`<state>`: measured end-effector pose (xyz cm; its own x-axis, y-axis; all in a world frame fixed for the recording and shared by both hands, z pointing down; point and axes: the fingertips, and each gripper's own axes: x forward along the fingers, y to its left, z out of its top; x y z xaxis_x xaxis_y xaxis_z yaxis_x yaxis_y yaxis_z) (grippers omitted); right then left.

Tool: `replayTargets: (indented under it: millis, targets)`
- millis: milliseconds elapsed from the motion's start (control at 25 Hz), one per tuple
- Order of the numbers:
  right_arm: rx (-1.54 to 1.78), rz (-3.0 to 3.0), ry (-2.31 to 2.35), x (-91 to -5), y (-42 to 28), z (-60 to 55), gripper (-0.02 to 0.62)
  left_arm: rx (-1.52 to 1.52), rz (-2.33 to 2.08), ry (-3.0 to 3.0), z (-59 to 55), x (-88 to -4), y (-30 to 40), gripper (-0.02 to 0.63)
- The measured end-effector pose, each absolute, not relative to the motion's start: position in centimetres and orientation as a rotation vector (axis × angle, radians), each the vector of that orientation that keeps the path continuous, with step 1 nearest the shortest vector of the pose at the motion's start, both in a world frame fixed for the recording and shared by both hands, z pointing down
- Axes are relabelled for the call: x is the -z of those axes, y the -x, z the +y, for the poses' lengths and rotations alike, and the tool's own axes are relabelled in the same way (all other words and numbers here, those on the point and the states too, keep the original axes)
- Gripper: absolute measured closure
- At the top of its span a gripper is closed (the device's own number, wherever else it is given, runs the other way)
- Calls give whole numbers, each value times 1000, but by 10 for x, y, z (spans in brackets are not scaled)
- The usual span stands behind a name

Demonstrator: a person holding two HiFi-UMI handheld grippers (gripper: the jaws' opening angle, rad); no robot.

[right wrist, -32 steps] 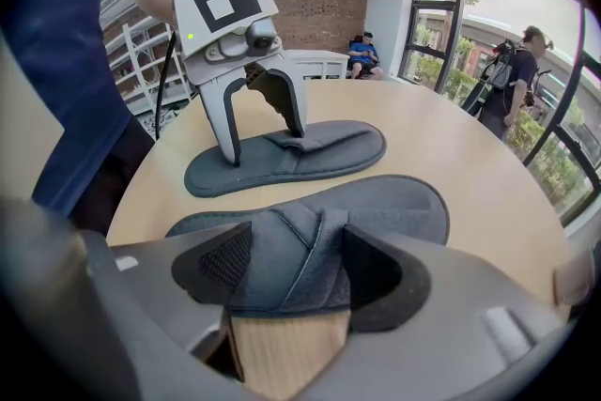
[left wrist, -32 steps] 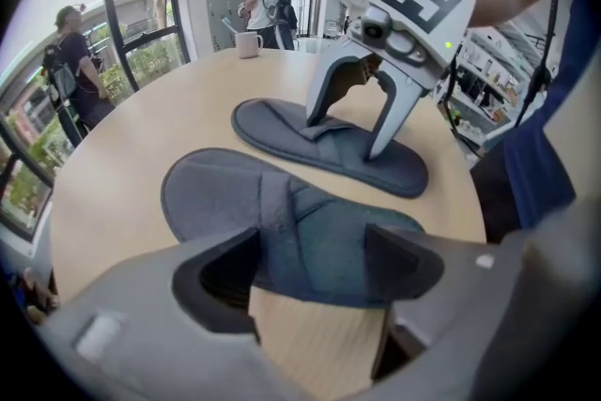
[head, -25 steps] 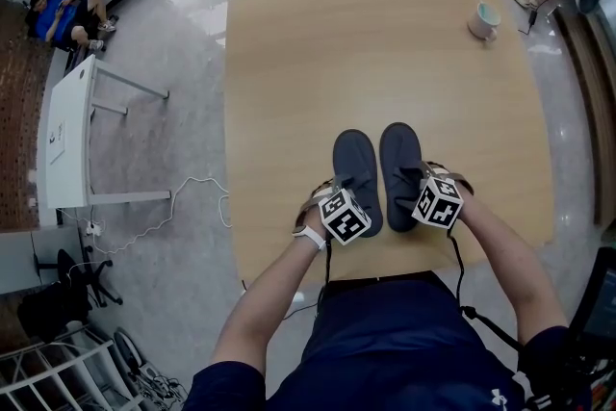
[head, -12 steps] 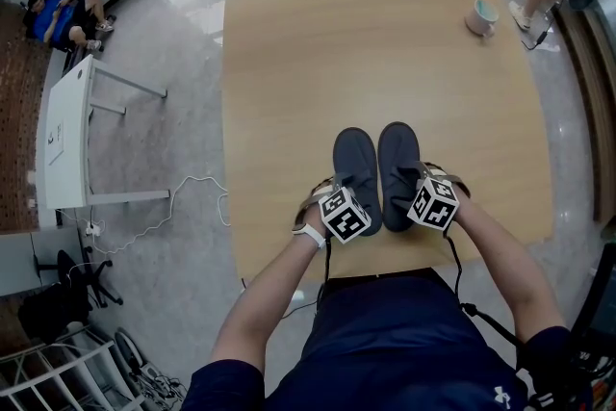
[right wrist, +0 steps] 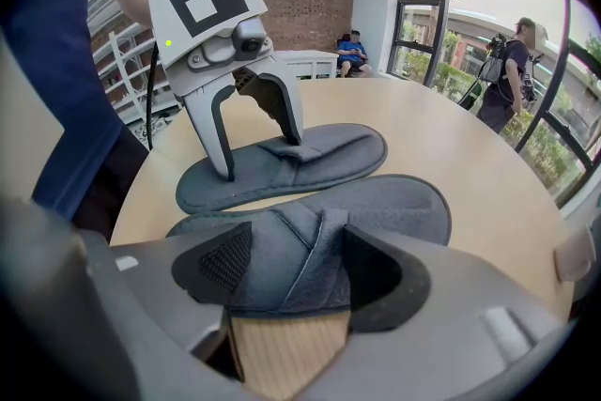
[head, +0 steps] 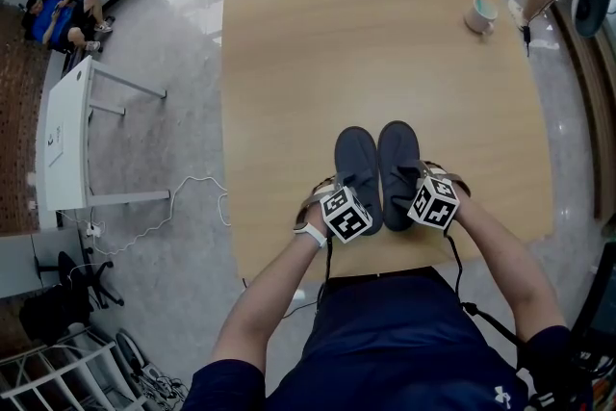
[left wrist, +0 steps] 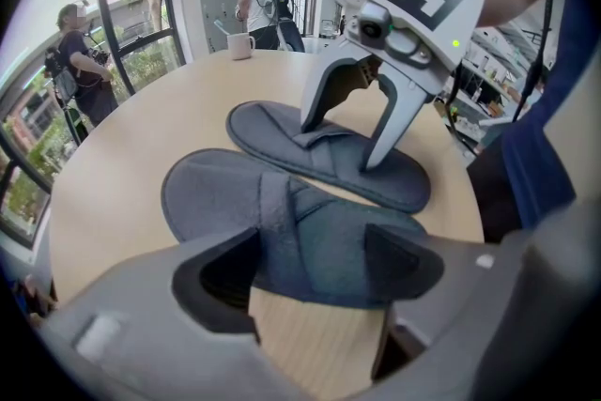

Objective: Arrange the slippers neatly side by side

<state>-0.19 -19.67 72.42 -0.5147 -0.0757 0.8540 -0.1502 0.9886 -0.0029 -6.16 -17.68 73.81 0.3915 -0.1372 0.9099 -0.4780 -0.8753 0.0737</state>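
Two dark grey slippers lie side by side near the table's front edge, toes pointing away: the left slipper (head: 358, 173) and the right slipper (head: 399, 168), almost touching. My left gripper (head: 352, 199) stands open over the left slipper's heel (left wrist: 300, 235), its jaws either side of the strap. My right gripper (head: 421, 191) stands open over the right slipper's heel (right wrist: 310, 235) in the same way. In the left gripper view the right gripper (left wrist: 357, 131) straddles the far slipper (left wrist: 329, 155). The right gripper view shows the left gripper (right wrist: 254, 141) on the far slipper (right wrist: 291, 162).
A mug (head: 482, 13) with a toothbrush in it stands at the far right of the wooden table (head: 366, 53). A white desk (head: 67, 135) and a cable (head: 183, 197) are on the floor to the left. People stand beyond the table's far side.
The right slipper and right gripper have edged slightly left, towards the left slipper. Otherwise nothing has moved.
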Motion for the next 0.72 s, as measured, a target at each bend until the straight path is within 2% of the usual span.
replayTargets:
  millis: [720]
  targets:
    - [-93, -2105, -161, -726, 1, -198, 279, -1492, -516, -2326, -176, -739, 58, 241]
